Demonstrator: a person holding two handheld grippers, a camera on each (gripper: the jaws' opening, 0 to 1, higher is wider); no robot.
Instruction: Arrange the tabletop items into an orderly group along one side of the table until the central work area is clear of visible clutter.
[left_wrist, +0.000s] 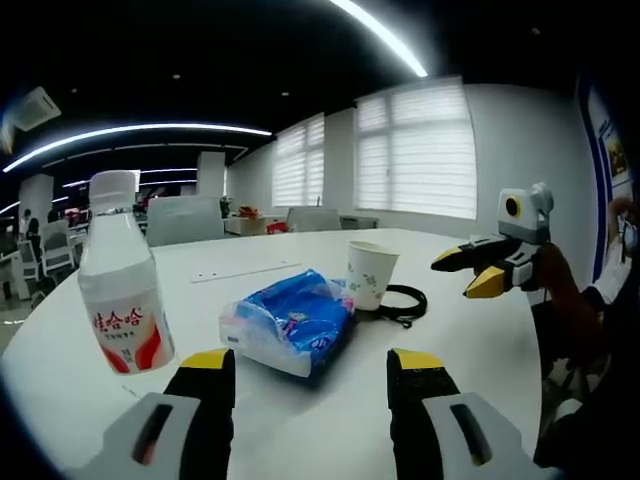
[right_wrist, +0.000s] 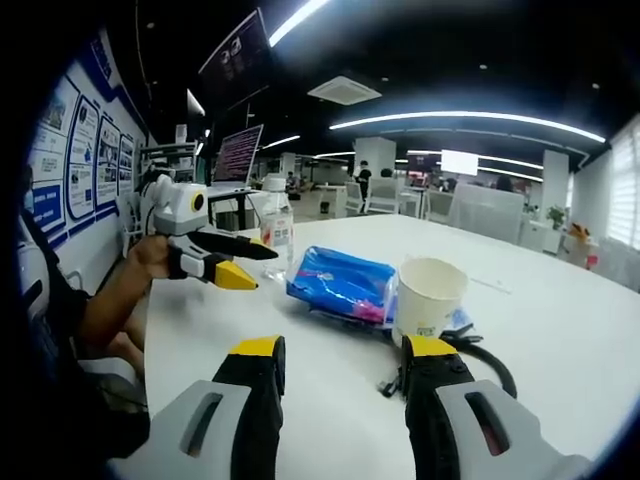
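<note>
Hovering over the table, both grippers gaped wide and empty.
Bottle, blue pack and cup stood near together.

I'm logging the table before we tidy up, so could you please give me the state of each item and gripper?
bottle: upright, cap on.
paper cup: upright, open top.
blue tissue pack: lying flat.
black cable: loose beside the cup.
left gripper: jaws open, empty.
right gripper: jaws open, empty.
</note>
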